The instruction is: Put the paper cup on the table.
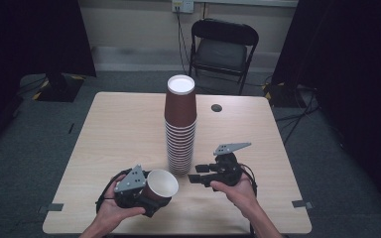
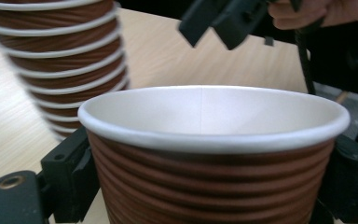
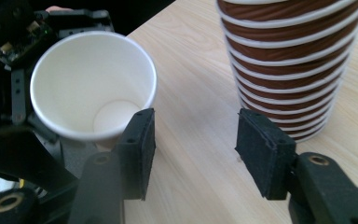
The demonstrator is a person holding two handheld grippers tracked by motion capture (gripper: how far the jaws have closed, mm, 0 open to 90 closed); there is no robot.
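While the left tool [image 1: 146,191] clamps one cup [image 1: 161,184] near the stack [image 1: 180,130], the right tool [image 1: 204,174] gapes wide, empty; stacking seemingly unfinished.

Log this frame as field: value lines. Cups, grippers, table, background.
stack: tall nested stack of brown ribbed paper cups, upright near table centre
single cup: brown ribbed cup, white inside, empty, tilted, mouth toward the right gripper
left gripper: shut on single cup, jaws on opposite sides of its wall
right gripper: open, nothing between the jaws, beside the stack's base
table: light wood, dark round grommet near the far edge
background: black folding chair behind table
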